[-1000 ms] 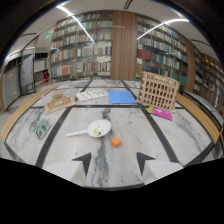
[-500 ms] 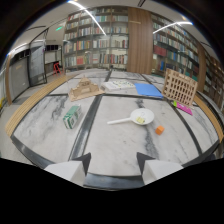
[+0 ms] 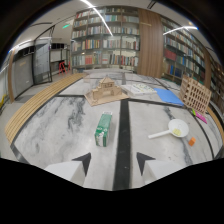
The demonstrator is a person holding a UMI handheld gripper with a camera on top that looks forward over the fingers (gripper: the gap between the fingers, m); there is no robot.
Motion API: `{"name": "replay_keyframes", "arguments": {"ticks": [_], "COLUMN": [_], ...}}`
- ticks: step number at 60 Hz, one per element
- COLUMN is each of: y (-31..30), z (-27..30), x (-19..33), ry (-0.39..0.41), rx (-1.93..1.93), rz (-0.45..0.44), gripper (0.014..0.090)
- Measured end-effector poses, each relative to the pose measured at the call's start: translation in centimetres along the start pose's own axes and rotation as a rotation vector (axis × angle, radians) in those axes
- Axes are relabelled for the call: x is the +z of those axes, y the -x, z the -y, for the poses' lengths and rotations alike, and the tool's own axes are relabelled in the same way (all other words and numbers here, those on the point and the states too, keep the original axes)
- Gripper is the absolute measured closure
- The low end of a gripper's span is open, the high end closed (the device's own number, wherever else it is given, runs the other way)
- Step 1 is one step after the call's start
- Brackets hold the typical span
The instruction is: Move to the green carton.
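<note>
Tool open over marble table, bookshelves beyond.

Green carton: small, with white markings, laid flat on the marble-patterned tabletop, just ahead of the left finger.

My room is bright from long ceiling lights. The shiny table glows softly. Everything bends round at the dark edges. Far shelves look fuzzy.
</note>
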Motion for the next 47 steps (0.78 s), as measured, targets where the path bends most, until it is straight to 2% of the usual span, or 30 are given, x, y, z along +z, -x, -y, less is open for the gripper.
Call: {"name": "replay_keyframes", "arguments": {"ticks": [23,47], "y": [3.4,4.3], "z": [0.3,0.4], "x": [7.4,8.7], "ry": [0.050,0.055], "rx": [0.022,0.017], "rz": [-0.017,0.010], "gripper": [0.0188,0.0187]}}
